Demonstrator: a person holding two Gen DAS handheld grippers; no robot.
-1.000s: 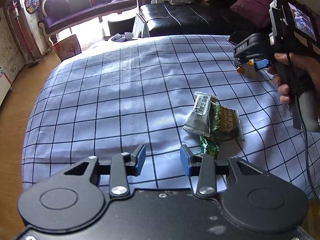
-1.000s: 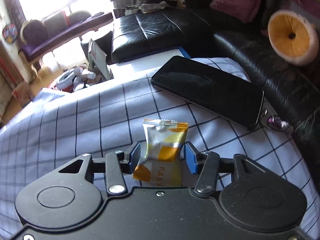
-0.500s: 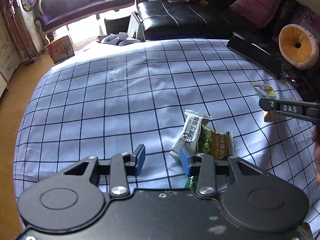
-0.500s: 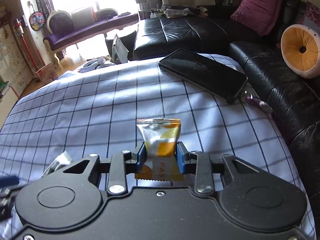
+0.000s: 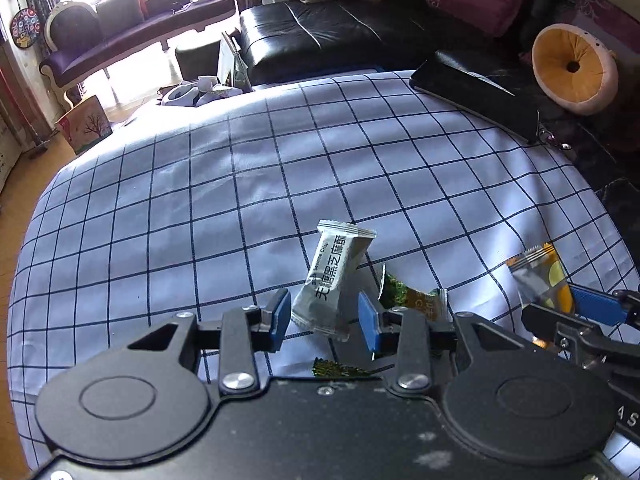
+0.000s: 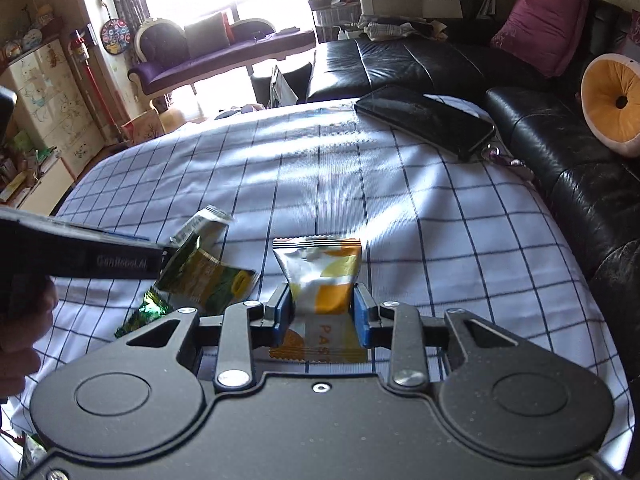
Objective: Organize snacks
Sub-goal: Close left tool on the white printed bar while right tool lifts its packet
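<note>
Left wrist view looks across a table under a white cloth (image 5: 248, 184) ruled with a dark grid, the landmark for everything else. Beyond its far edge stand a black leather sofa (image 5: 320, 36) and a purple chaise (image 5: 132, 36) below a bright window; a black phone (image 5: 476, 94) lies on the cloth's far right corner, and a round orange cushion (image 5: 572, 68) sits on the sofa past that corner.

On the near middle of the cloth lies a grey snack packet (image 5: 334, 278), long axis running away from the camera and leaning slightly right, its crimped top pointing to the far side. A green packet (image 5: 412, 300) lies just beside it on the right, partly hidden by the right finger; its heading cannot be told. Another small green wrapper (image 5: 336, 370) peeks out at the near edge.

The left gripper (image 5: 324, 320) is spread wide, and the grey packet's lower end sits between the blue pads (image 5: 280, 320) with a gap on each side.

The right gripper (image 6: 320, 316) is closed on a white and orange packet (image 6: 320, 276), pinched at its waist so the foil bunches. That packet stands lengthwise along the fingers, top edge pointing to the cloth's far side, held above the near right part of the cloth just beside the pile.
</note>
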